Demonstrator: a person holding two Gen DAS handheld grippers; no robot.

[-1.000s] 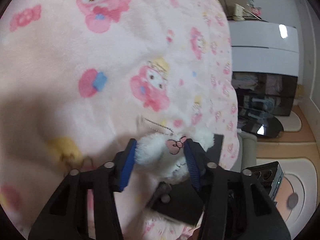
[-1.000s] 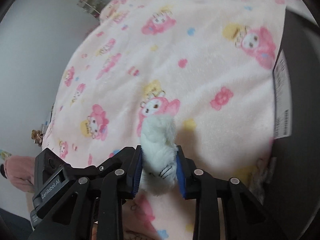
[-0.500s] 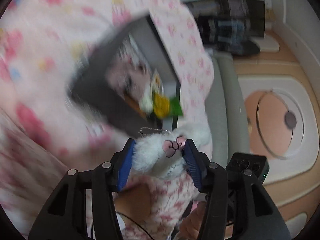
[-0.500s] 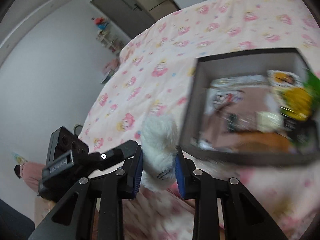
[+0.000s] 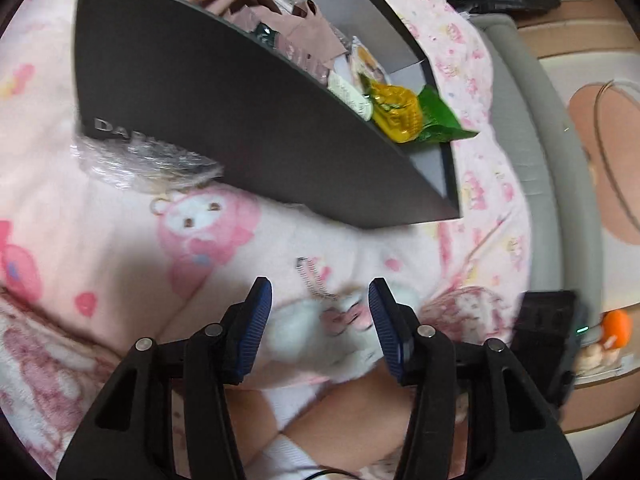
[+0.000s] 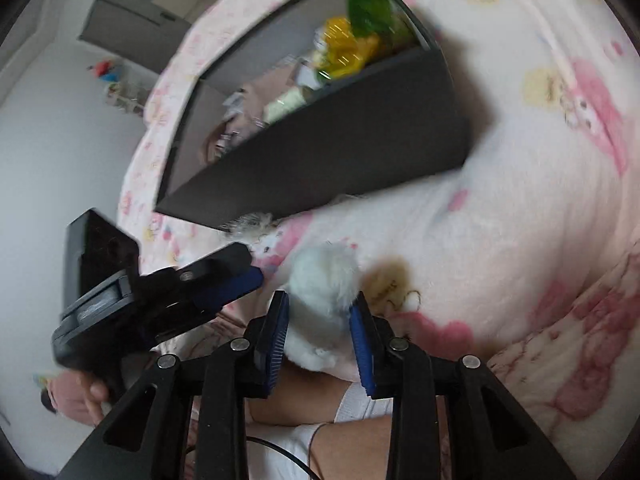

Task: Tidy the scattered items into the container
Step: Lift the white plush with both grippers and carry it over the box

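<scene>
A white plush with a pink bow (image 5: 340,328) sits blurred between the blue pads of my left gripper (image 5: 320,320), low in the jaws and tight against the right pad; its bead chain (image 5: 308,276) trails forward. My right gripper (image 6: 320,320) has a fluffy white toy (image 6: 324,280) between its pads, and its jaws are opening while they still touch the fur. The dark grey box (image 5: 240,112) lies just ahead on the pink blanket (image 5: 120,260), with a yellow-green packet (image 5: 404,116) and pinkish cloth (image 5: 296,36) inside. The same box (image 6: 340,140) fills the right wrist view.
A crinkled clear wrapper (image 5: 140,164) lies against the box's near wall. A person's bare leg (image 5: 360,408) is right under both grippers. One of the left gripper's fingers (image 6: 228,286) reaches in beside the right one. The bed edge and floor (image 5: 580,160) are to the right.
Both grippers have swung off the open blanket, toys still between the pads, and the box is now close ahead. The bow plush sits lower in the left jaws.
</scene>
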